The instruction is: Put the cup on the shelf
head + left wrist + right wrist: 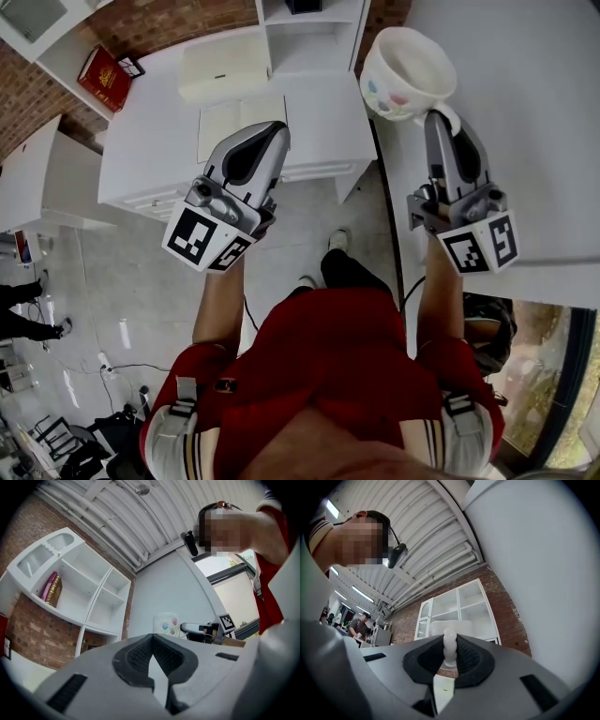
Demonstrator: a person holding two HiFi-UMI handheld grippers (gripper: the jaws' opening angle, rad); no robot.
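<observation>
right gripper (pixel 439 120) fingers (pixel 471 658) tight on cup (pixel 408 73) handle (pixel 450 645), cup body just beyond their tips

Industrial hall fitted out as a lab or workshop, with one corner dressed like a home. Overhead, a ribbed metal ceiling (pixel 108 517) with exposed pipes (pixel 440 566) and strip lights (pixel 361 594). Below, a brick wall (pixel 37 634) fronted by a white shelf (pixel 84 588) and a white cabinet (pixel 141 159) — showroom-tidy, with a few books (pixel 51 588) on one level. Grey floor (pixel 141 281) trailing cables (pixel 122 367) at its edge. Farther back, a person (pixel 358 626) busy beside metal equipment (pixel 380 637) — plainly a shared workspace. Tall window (pixel 218 565) along one side.
</observation>
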